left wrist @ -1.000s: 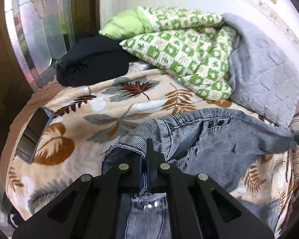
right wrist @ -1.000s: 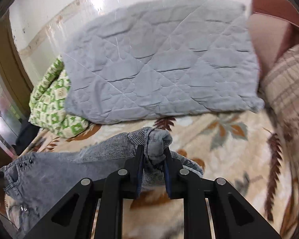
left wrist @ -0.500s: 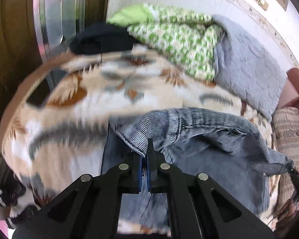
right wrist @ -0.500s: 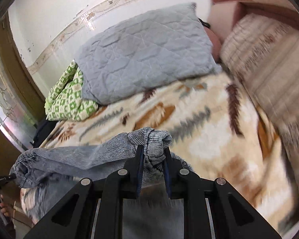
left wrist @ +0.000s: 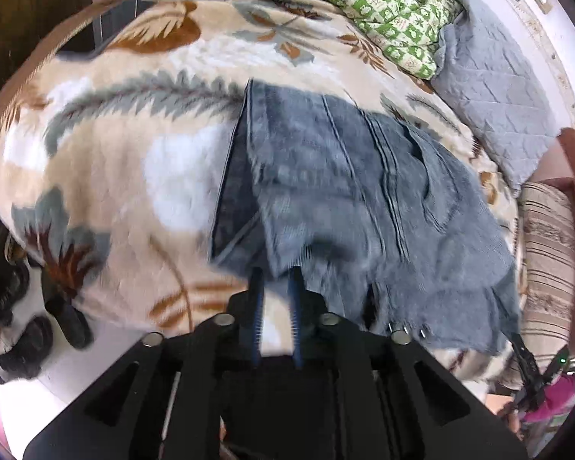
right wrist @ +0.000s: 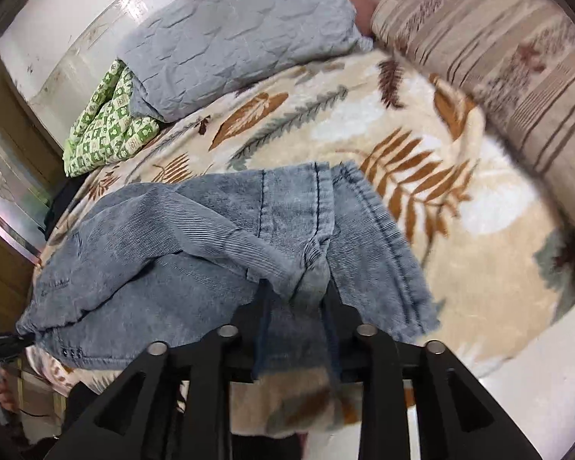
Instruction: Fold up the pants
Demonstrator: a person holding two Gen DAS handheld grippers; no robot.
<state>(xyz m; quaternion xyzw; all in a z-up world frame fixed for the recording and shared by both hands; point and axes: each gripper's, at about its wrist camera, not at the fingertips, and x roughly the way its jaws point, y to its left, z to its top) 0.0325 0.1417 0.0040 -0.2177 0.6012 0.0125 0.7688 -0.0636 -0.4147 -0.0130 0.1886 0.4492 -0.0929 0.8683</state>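
Note:
The grey-blue denim pants (left wrist: 349, 176) lie folded over on the leaf-patterned blanket (left wrist: 107, 168). My left gripper (left wrist: 276, 276) sits at the pants' near edge with its jaws slightly parted; the denim edge lies over the tips. In the right wrist view the pants (right wrist: 195, 253) spread leftward, and my right gripper (right wrist: 293, 291) has its jaws a little apart with a fold of denim between them. Whether either still pinches the cloth is unclear through the blur.
A green checked quilt (left wrist: 395, 11) and a grey quilted cover (left wrist: 494, 88) lie at the bed's far side. A striped brown cushion (right wrist: 510, 50) lies to the right. Dark shoes (left wrist: 27, 337) sit on the floor at the left. The bed's near edge is just below both grippers.
Both grippers have pulled back and tilted down toward the bed's near edge. The pants have gone from lifted to lying on the blanket. Both pairs of jaws have parted somewhat.

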